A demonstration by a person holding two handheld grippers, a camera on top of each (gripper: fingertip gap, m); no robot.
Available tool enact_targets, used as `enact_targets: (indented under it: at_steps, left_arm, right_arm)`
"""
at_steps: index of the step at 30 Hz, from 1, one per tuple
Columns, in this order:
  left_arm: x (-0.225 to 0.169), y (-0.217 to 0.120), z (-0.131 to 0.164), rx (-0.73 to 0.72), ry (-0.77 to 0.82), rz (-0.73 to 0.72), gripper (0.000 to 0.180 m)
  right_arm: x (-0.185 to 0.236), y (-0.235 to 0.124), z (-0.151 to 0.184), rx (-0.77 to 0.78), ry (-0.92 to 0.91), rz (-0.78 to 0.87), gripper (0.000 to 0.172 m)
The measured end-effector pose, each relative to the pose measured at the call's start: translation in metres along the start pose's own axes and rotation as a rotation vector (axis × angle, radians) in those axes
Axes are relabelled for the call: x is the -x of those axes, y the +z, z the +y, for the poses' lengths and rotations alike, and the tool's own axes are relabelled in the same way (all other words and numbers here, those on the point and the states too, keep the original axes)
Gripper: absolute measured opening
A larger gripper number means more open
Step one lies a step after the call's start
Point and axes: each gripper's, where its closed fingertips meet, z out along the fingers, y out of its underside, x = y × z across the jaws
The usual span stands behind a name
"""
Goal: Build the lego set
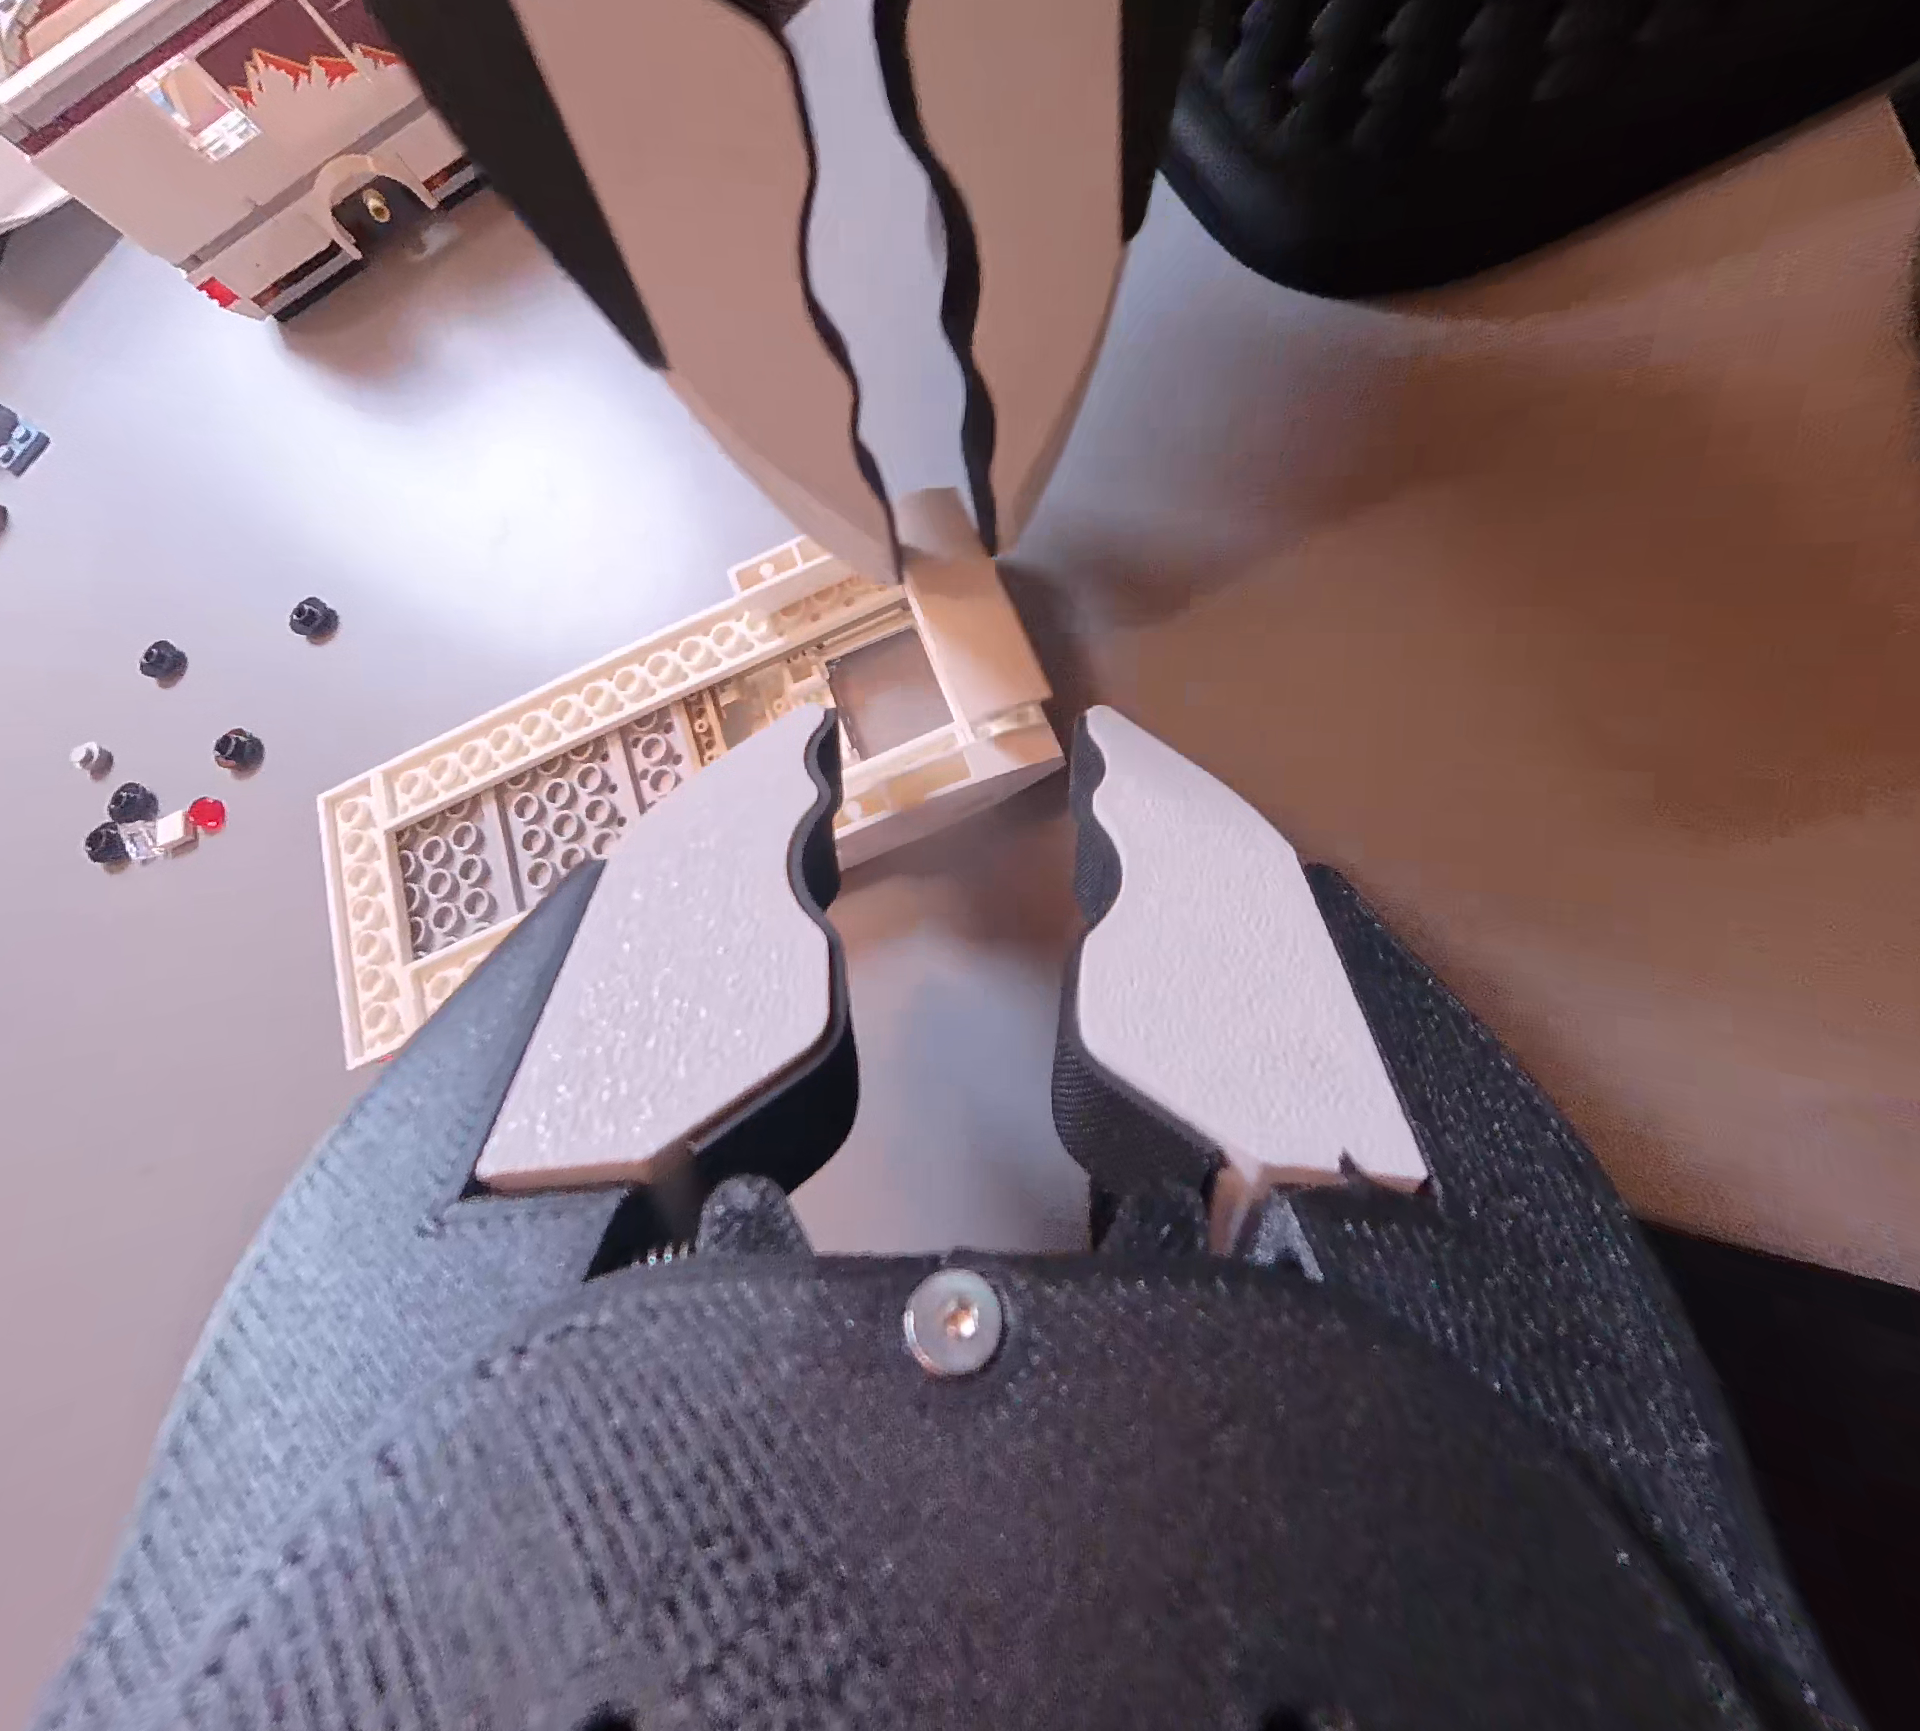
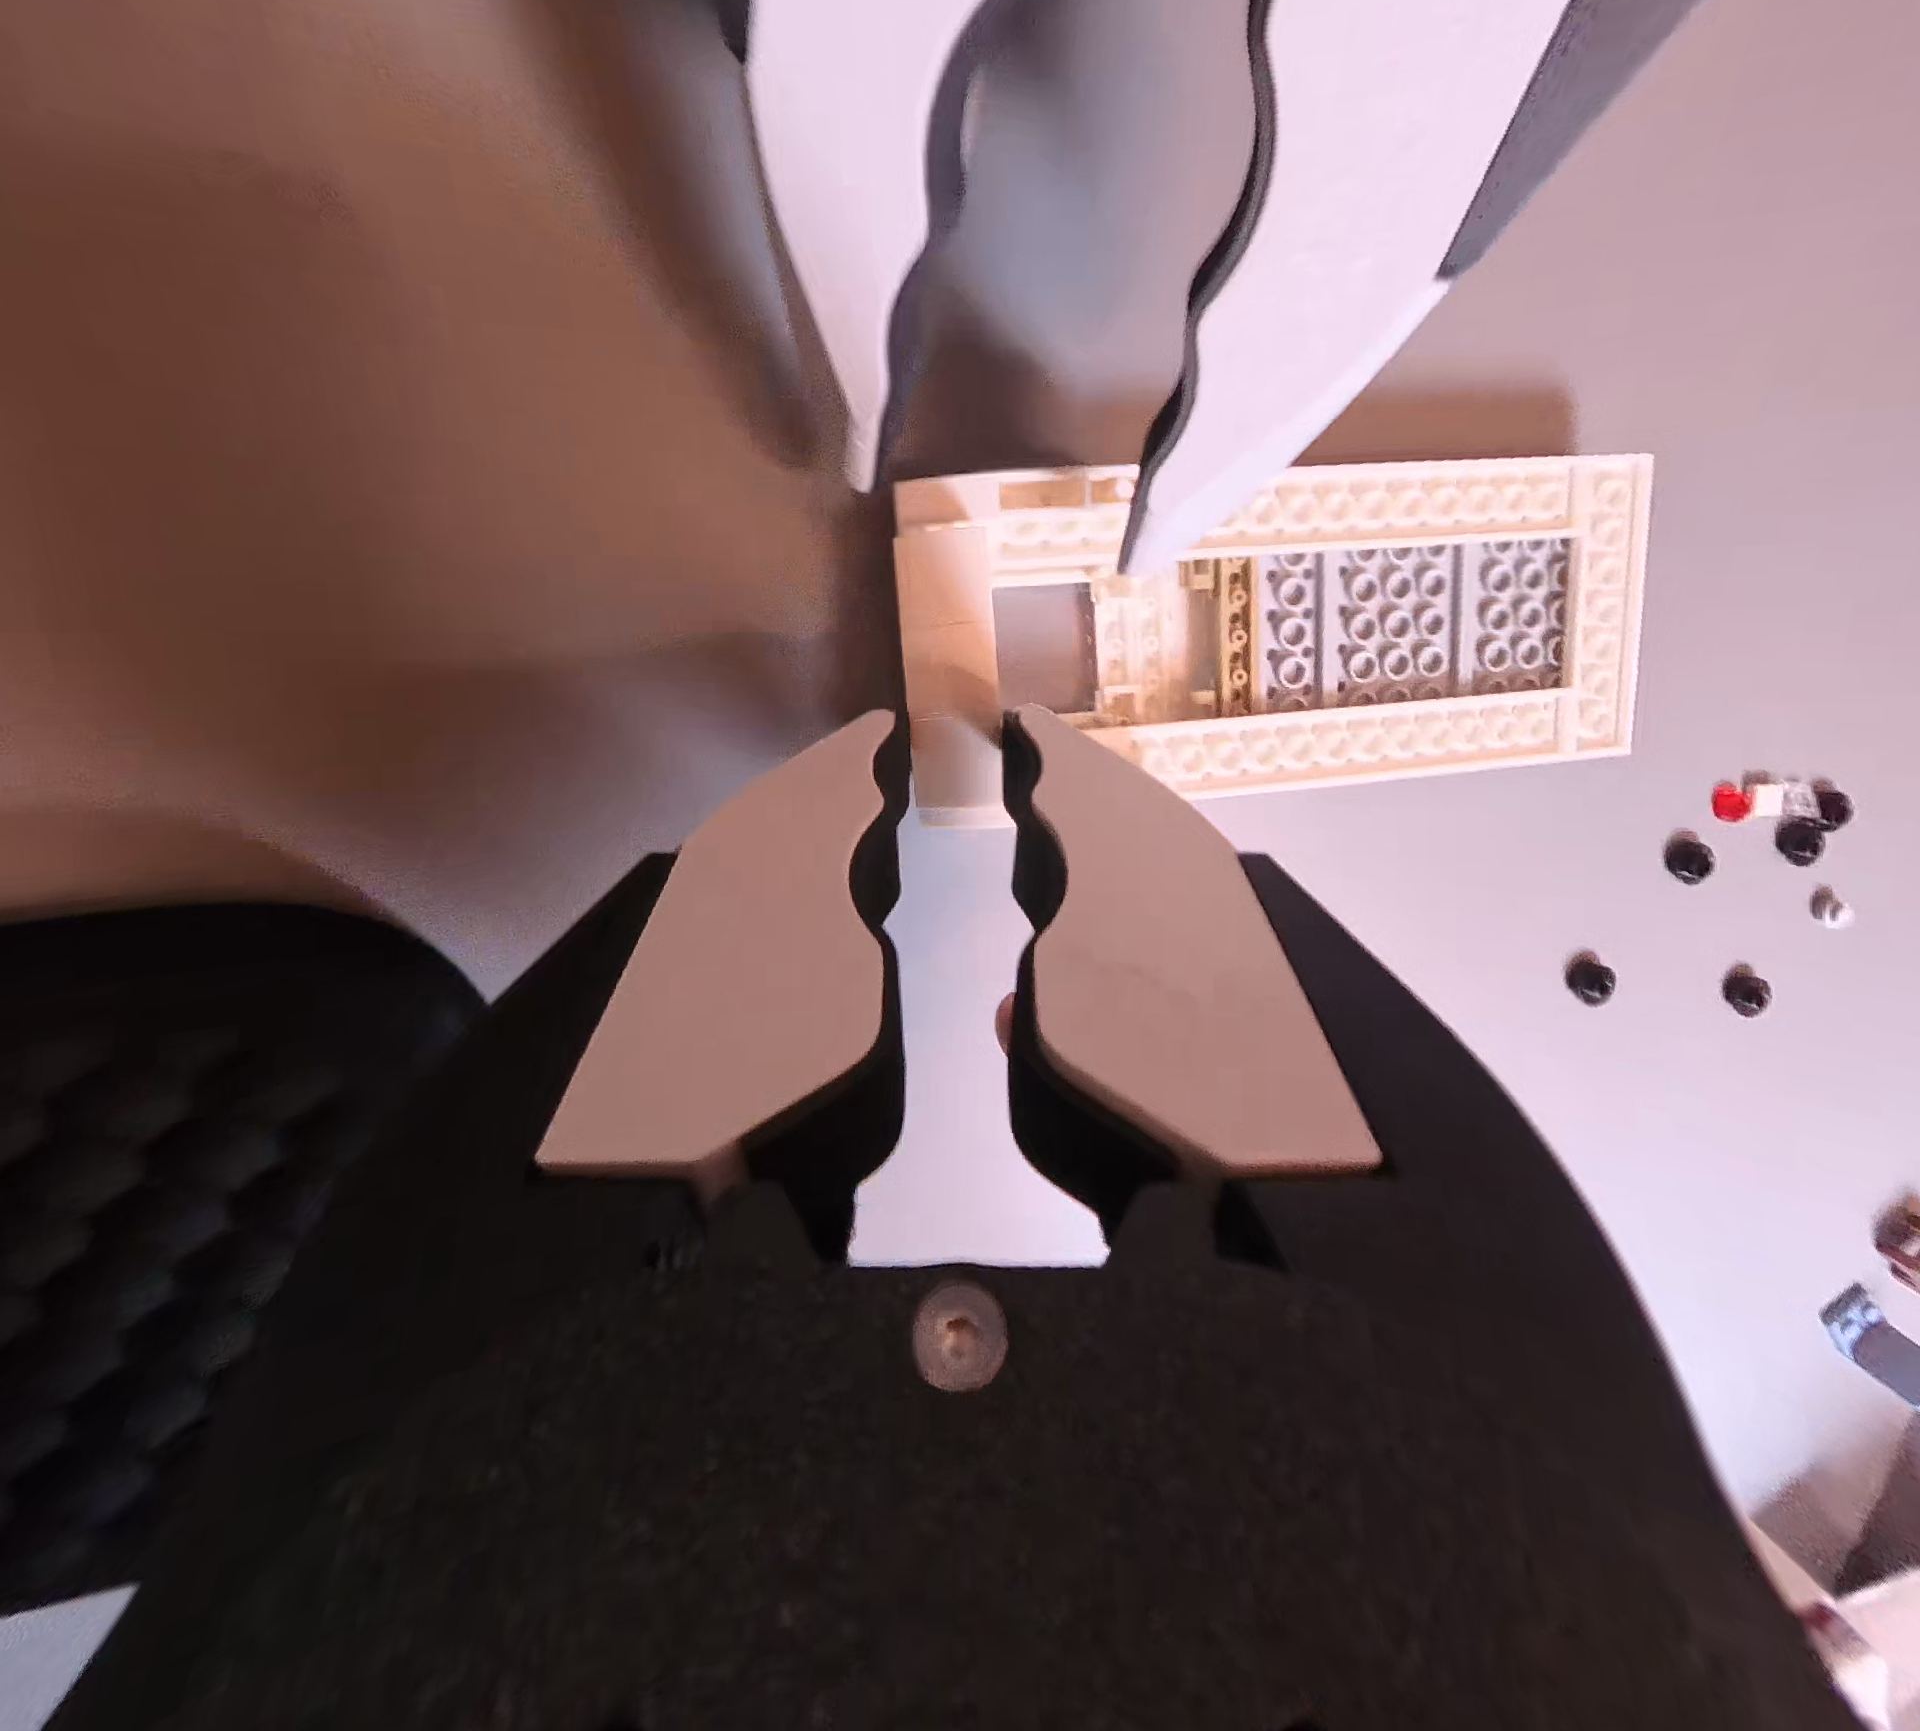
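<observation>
A cream brick assembly [image 1: 520,746] lies with its underside tubes facing me over the grey table [image 1: 312,486]; it also shows in the right wrist view [image 2: 1351,736]. My left gripper [image 1: 956,731] straddles its near end, one pad on the outer end and the other on an inner cross piece, and appears shut on it. The same gripper enters the right wrist view from the top [image 2: 997,523]. My right gripper [image 2: 954,725] is shut on a tan brick [image 2: 956,767] at that end wall. It shows from above in the left wrist view [image 1: 940,559], pinching the tan brick [image 1: 940,528].
A tan and dark red brick vehicle [image 1: 239,154] stands at the back left. Small black, red and clear loose pieces [image 1: 156,777] lie on the table, also seen in the right wrist view [image 2: 1766,850]. A black mesh chair [image 1: 1558,19] is beside the table edge. The tips of both grippers are at nearly the same place.
</observation>
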Motion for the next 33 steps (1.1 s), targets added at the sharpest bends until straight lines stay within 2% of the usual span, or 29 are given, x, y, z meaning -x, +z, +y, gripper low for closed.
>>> enact_targets:
  at_steps: [8, 16, 21, 23, 28, 33]
  left_arm:
    - [-0.006, 0.008, -0.001, 0.023, 0.044, -0.006, 0.037]
    - [-0.006, 0.012, 0.001, 0.028, 0.042, -0.011, 0.031]
    - [-0.003, 0.011, 0.0, 0.017, 0.023, -0.022, 0.028]
    - [-0.002, 0.011, -0.001, 0.014, 0.019, -0.028, 0.027]
    - [-0.003, 0.014, 0.0, 0.029, 0.012, -0.03, 0.023]
    - [-0.004, 0.015, 0.001, 0.037, 0.009, -0.027, 0.019]
  right_arm:
    - [0.0, 0.009, 0.004, 0.091, -0.014, -0.06, 0.016]
    - [-0.003, 0.008, -0.002, 0.017, -0.005, -0.042, 0.021]
    - [0.0, -0.002, -0.011, -0.093, -0.057, 0.037, 0.024]
    - [0.002, -0.003, -0.012, -0.118, -0.114, 0.121, 0.024]
    - [0.002, 0.003, -0.007, -0.127, -0.176, 0.284, 0.025]
    - [0.001, 0.01, -0.005, -0.122, -0.186, 0.318, 0.019]
